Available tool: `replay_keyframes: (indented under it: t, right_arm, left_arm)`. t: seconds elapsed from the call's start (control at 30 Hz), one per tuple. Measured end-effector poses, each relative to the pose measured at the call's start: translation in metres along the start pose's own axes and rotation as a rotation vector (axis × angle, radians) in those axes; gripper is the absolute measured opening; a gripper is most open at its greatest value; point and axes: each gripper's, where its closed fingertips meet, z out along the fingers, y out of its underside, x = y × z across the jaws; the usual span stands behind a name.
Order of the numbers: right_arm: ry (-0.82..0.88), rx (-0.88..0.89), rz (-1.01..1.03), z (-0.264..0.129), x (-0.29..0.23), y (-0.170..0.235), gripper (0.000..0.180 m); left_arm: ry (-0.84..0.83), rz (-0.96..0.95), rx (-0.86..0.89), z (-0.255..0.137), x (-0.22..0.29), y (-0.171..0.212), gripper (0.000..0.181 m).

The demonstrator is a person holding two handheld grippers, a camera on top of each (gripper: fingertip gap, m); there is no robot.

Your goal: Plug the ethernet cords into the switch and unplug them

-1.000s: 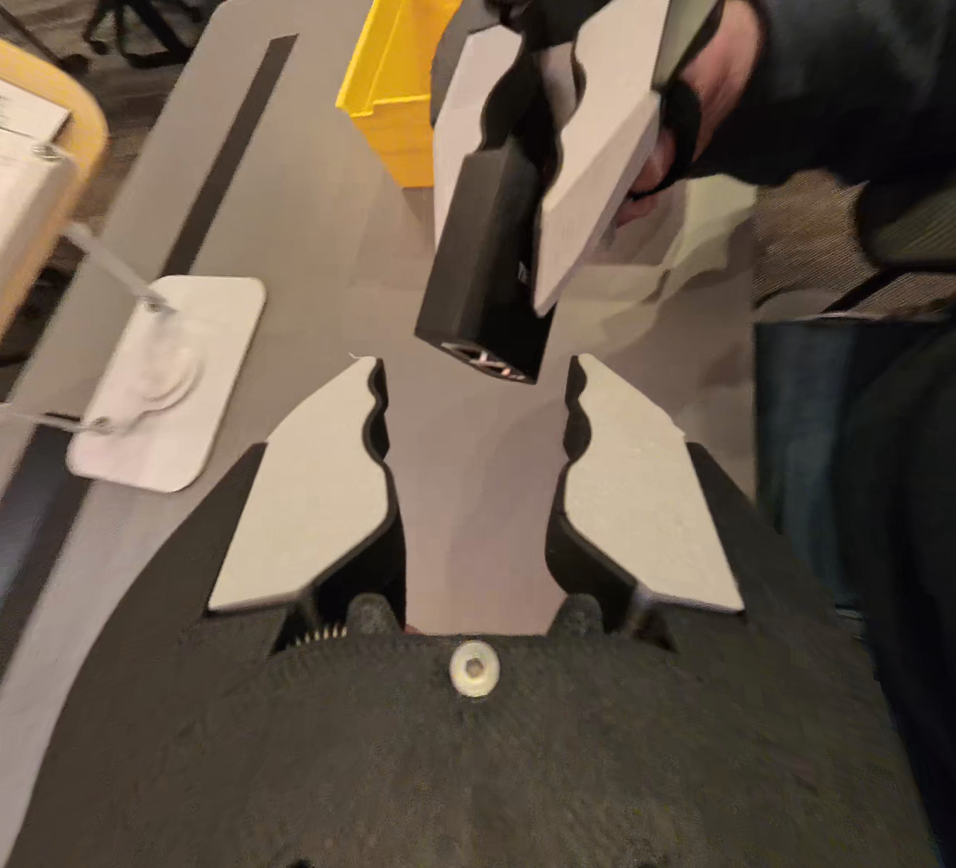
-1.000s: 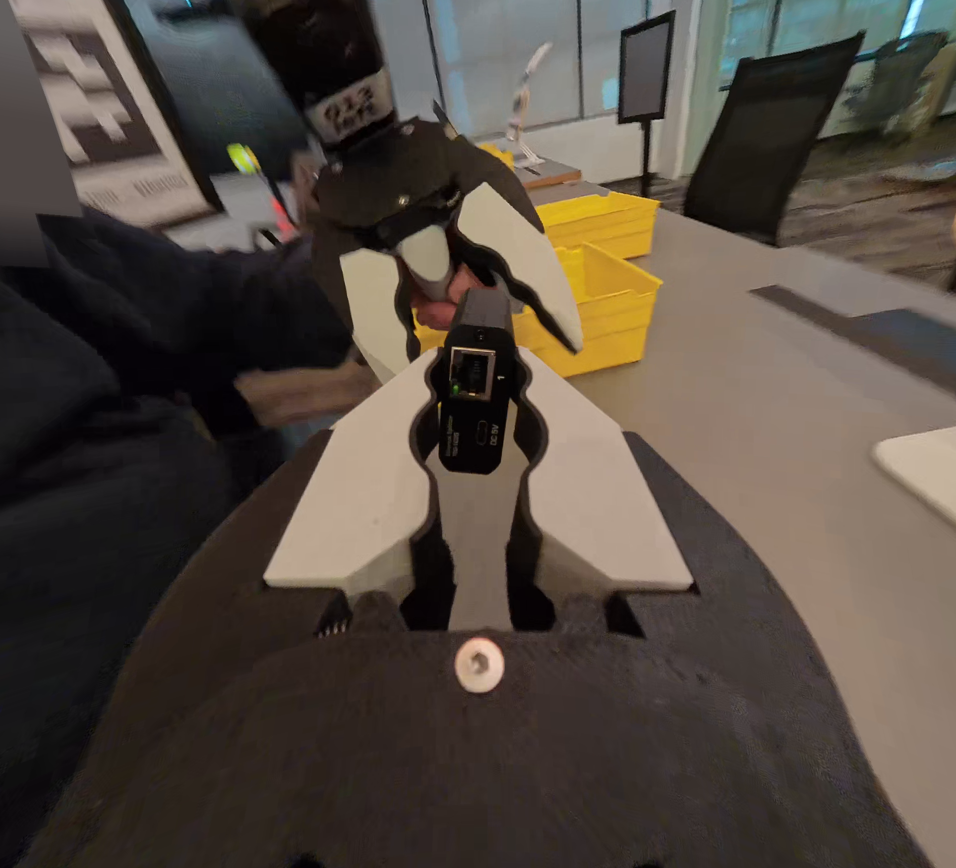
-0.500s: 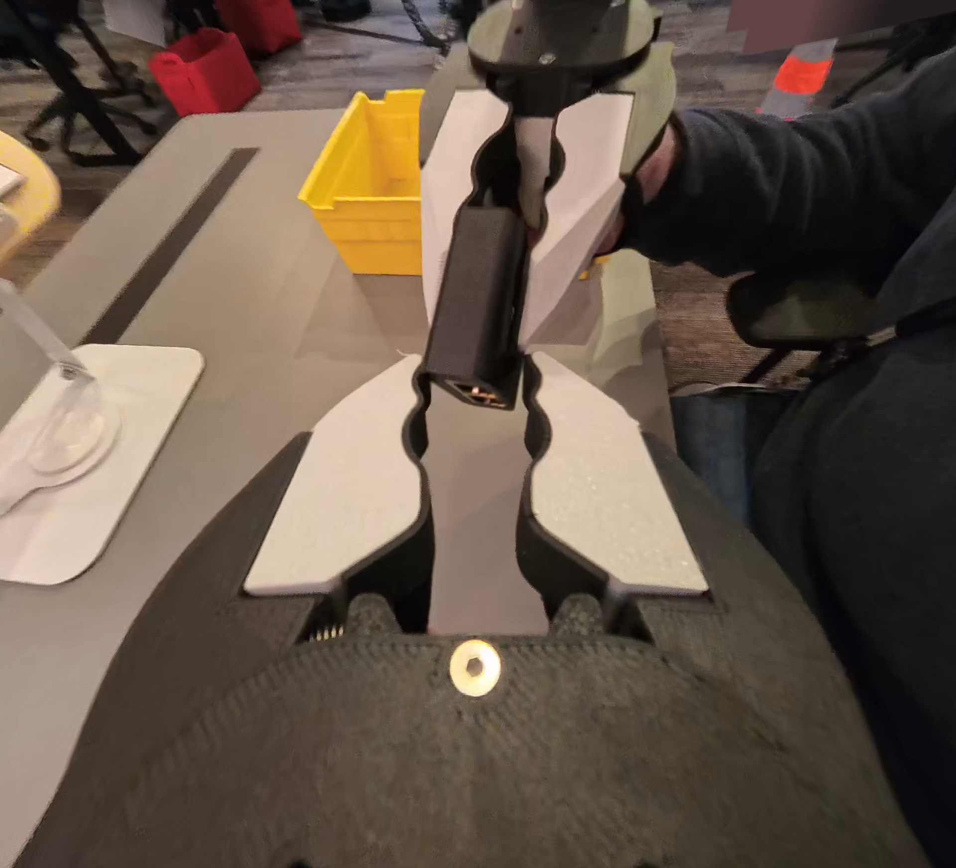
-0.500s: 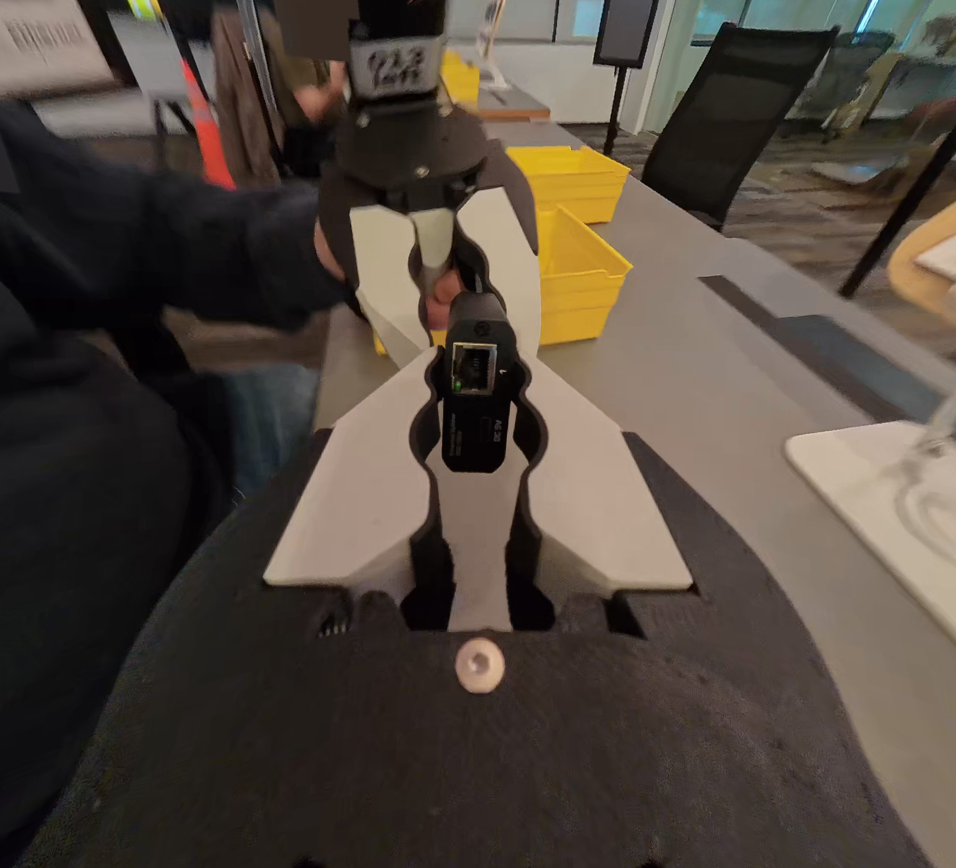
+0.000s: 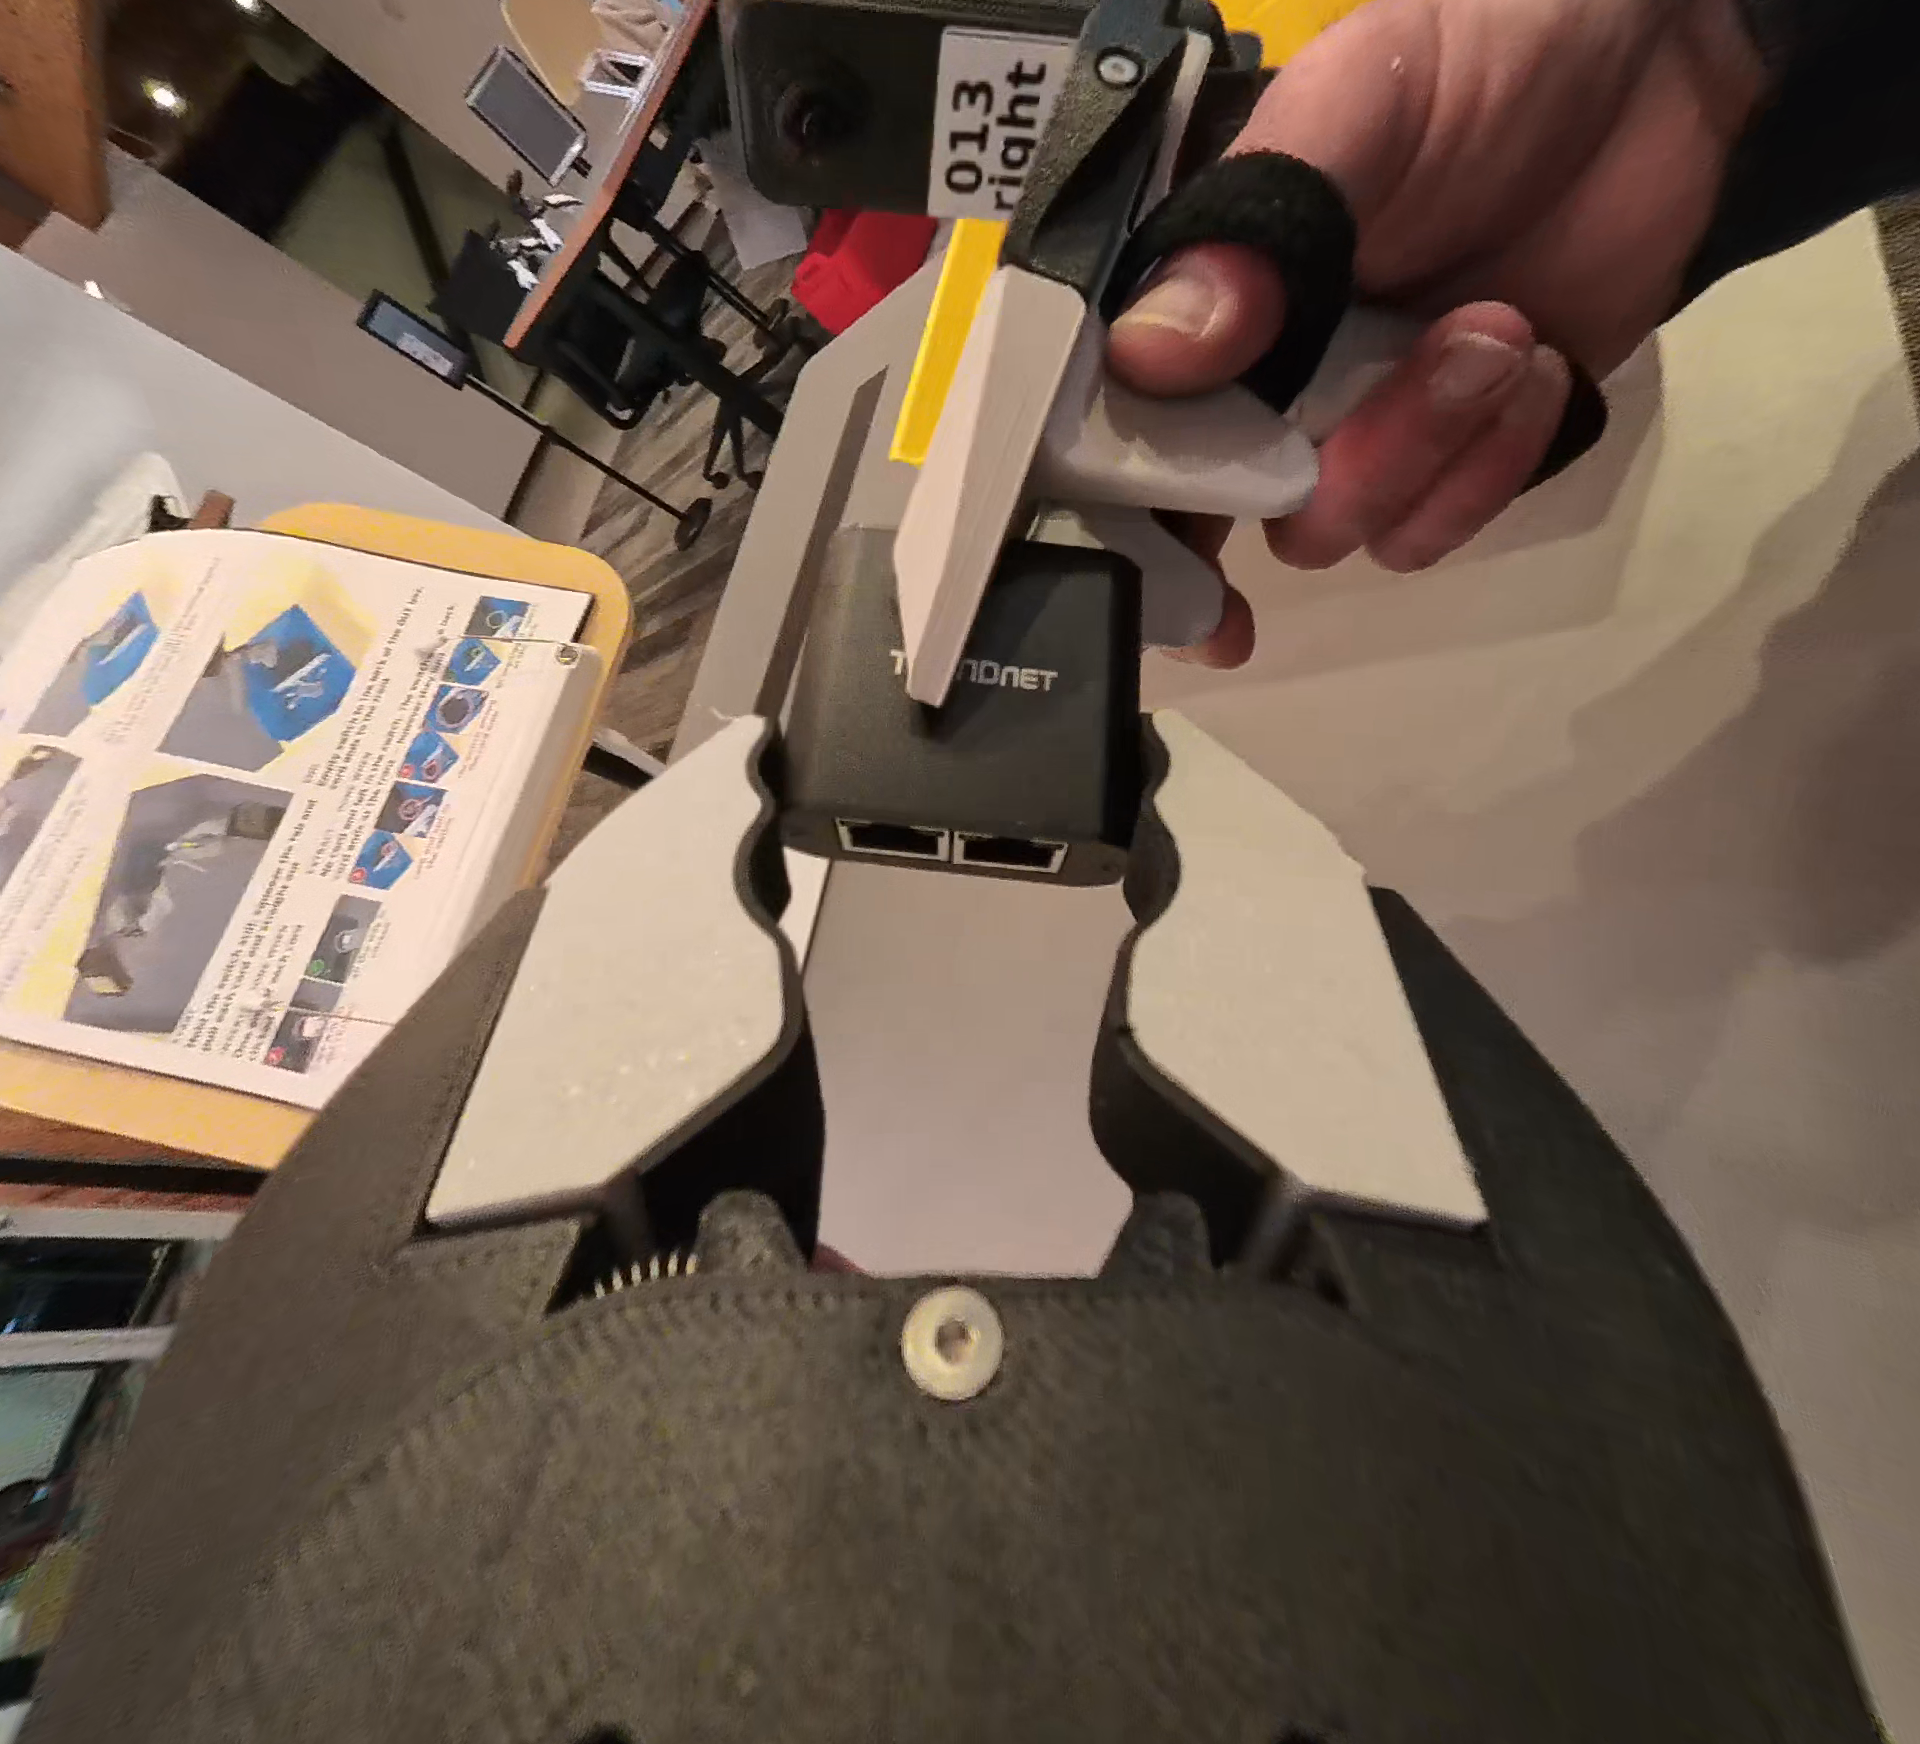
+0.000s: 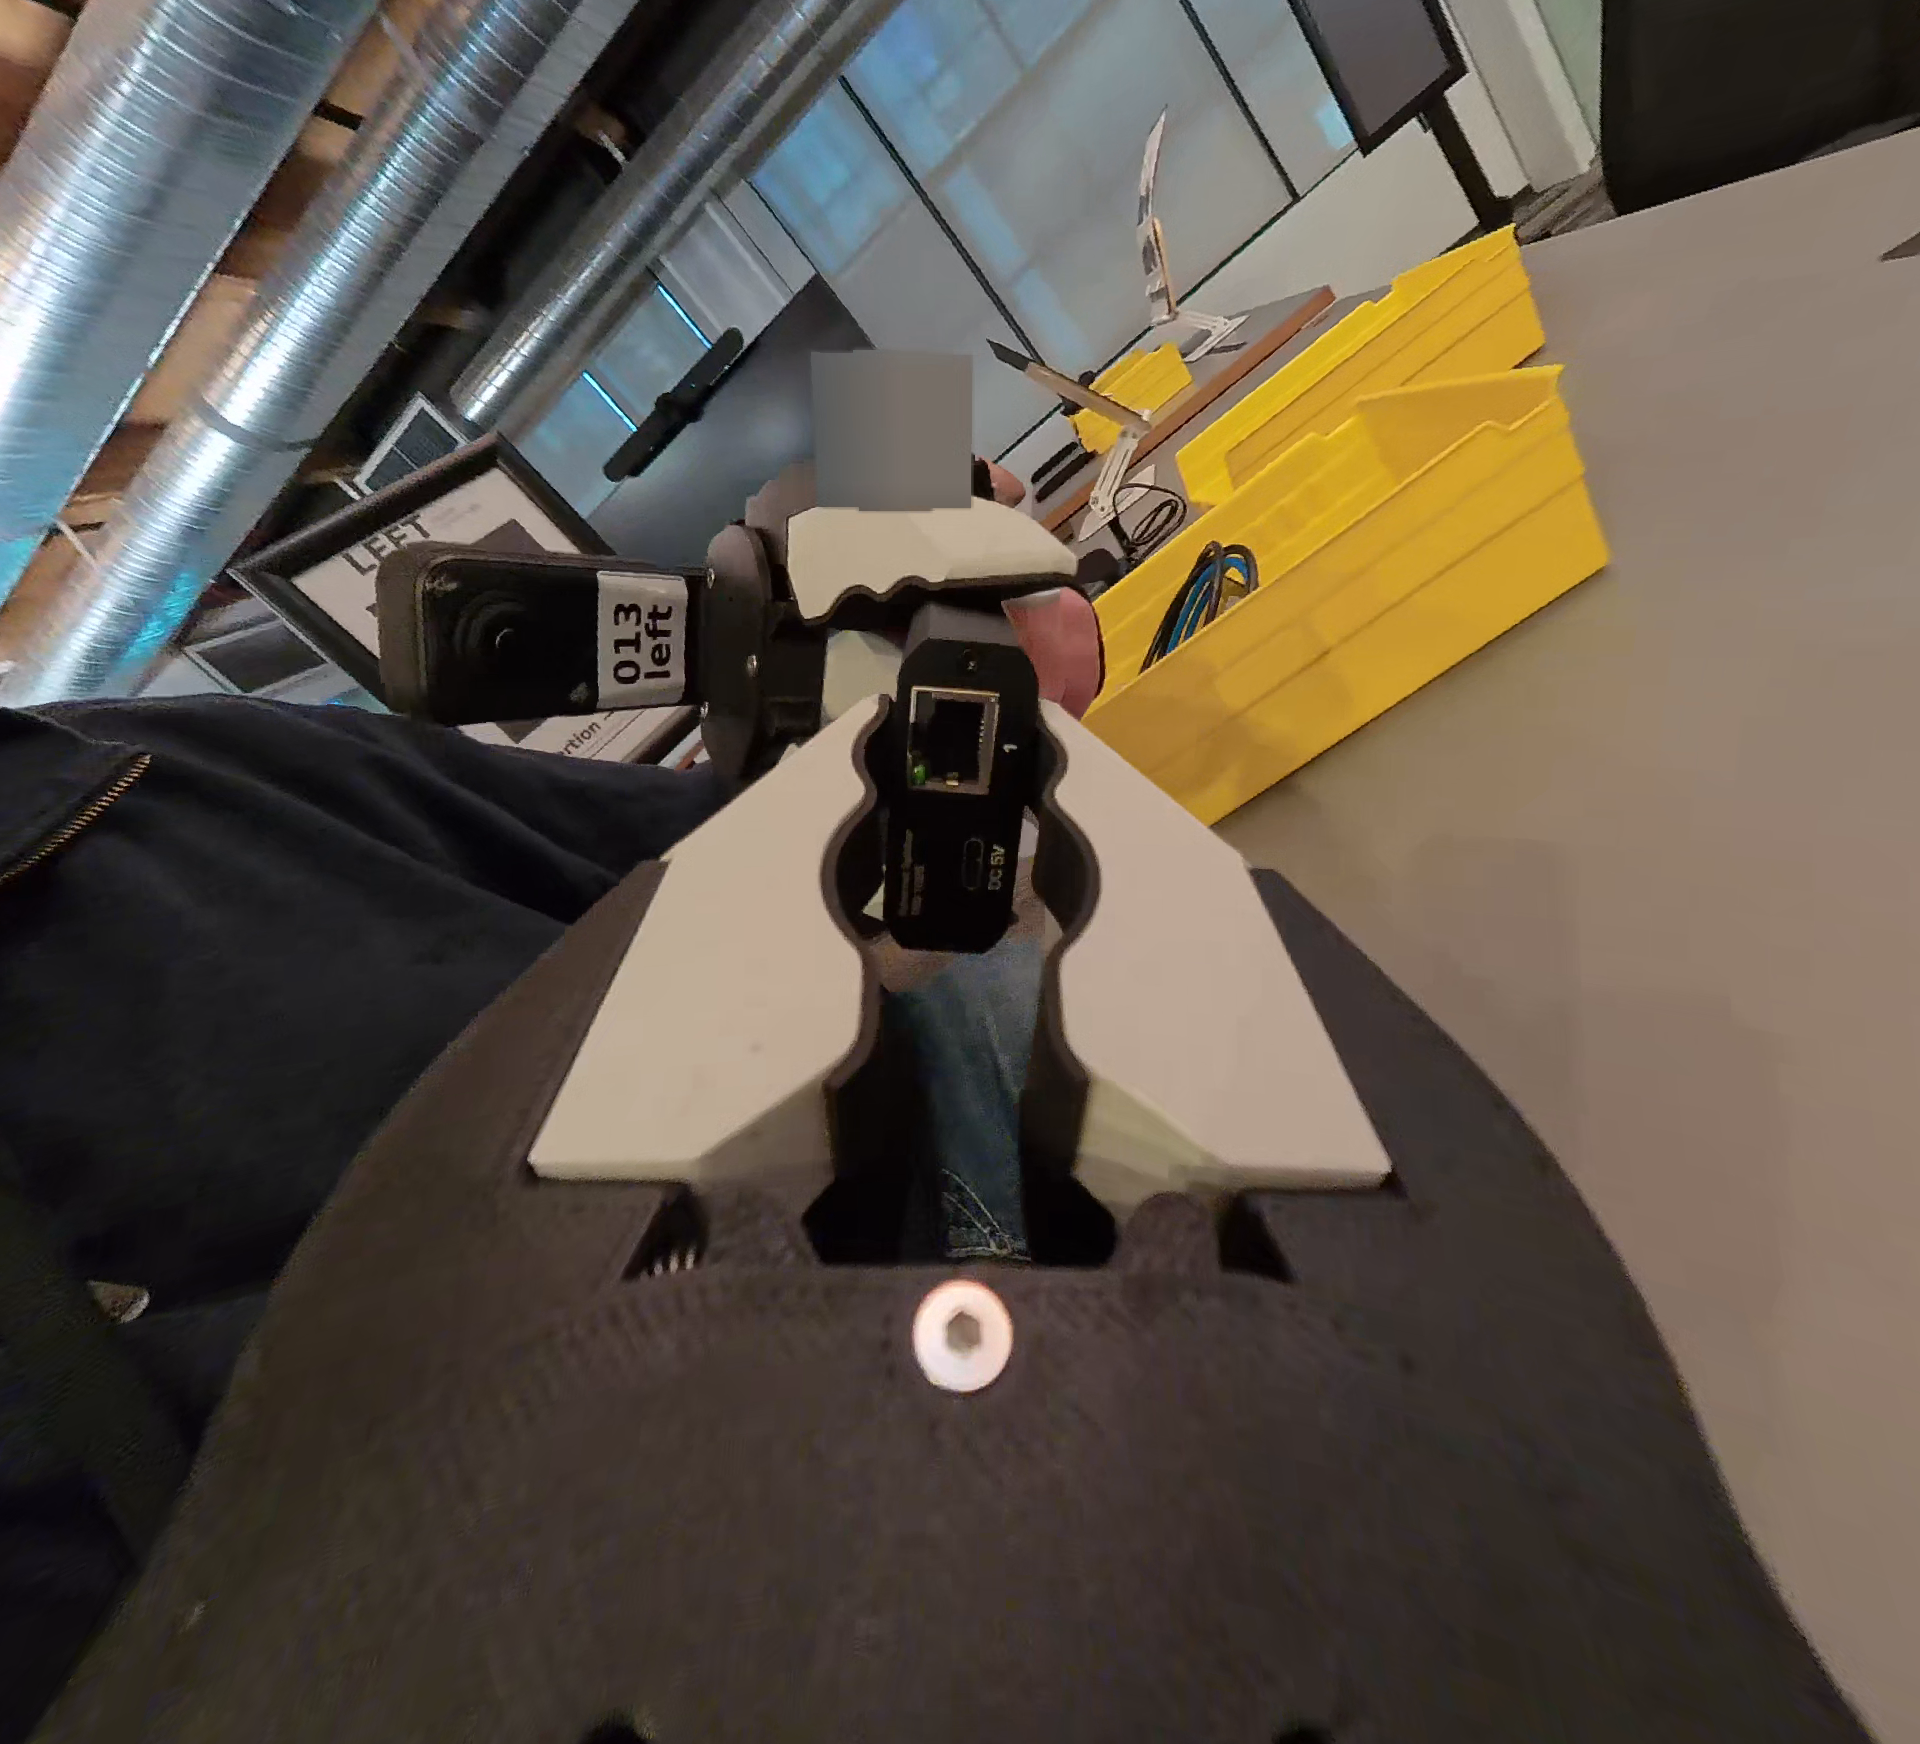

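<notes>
The black switch (image 5: 1039, 738) is held in the air between both grippers. My left gripper (image 5: 956, 759) is shut on its sides at the end with two empty ports. My right gripper (image 6: 961, 759) is shut on the other end, which has one empty port and a green light (image 6: 951, 863). In the left wrist view a right gripper finger (image 5: 966, 551) presses on the switch's top face. In the right wrist view the left gripper (image 6: 894, 593) shows beyond the switch. Blue and black ethernet cords (image 6: 1195, 603) lie in a yellow bin. No cord is plugged in.
Stacked yellow bins (image 6: 1403, 551) stand on the grey table (image 6: 1662, 759) to the right. A printed instruction sheet (image 5: 260, 759) lies on a yellow-edged table at left. A person's hand (image 5: 1455, 188) holds the right gripper; a dark sleeve (image 6: 312, 863) fills the left. Less than 4 cm separates the two grippers' tips.
Both grippers have rolled about a quarter turn and tilted upward. The left gripper has gone from open near the switch to closed on its two-port end.
</notes>
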Motion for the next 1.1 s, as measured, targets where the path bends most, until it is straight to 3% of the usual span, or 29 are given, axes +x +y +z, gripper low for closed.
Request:
replay_keyframes:
  t: [0.17,0.4,0.53,0.63,0.77,0.9,1.1]
  right_arm:
    - [0.022,-0.019,-0.137,-0.002,-0.005,-0.002,0.036]
    - [0.218,-0.231,-0.63,-0.017,-0.001,0.005,0.071]
    - [0.232,-0.275,-0.742,-0.014,-0.003,0.003,0.069]
    - [0.178,-0.28,-0.749,-0.011,-0.008,0.007,0.058]
    - [0.179,-0.263,-0.741,-0.01,-0.007,0.008,0.058]
    - [0.104,-0.144,-0.564,-0.015,-0.013,-0.003,0.057]
    - [-0.011,-0.025,-0.33,-0.024,-0.017,-0.01,0.057]
  left_arm:
    - [0.089,-0.148,0.03,-0.004,-0.001,-0.002,0.063]
    - [0.355,-0.467,0.093,-0.011,0.0,-0.005,0.063]
    - [0.454,-0.51,0.107,-0.011,0.011,-0.01,0.063]
    - [0.467,-0.517,0.107,-0.011,0.012,-0.011,0.063]
    - [0.492,-0.516,0.087,-0.011,0.013,-0.008,0.063]
    - [0.477,-0.498,0.147,-0.017,0.007,-0.014,0.071]
    - [0.224,-0.166,0.123,-0.016,0.001,-0.02,0.069]
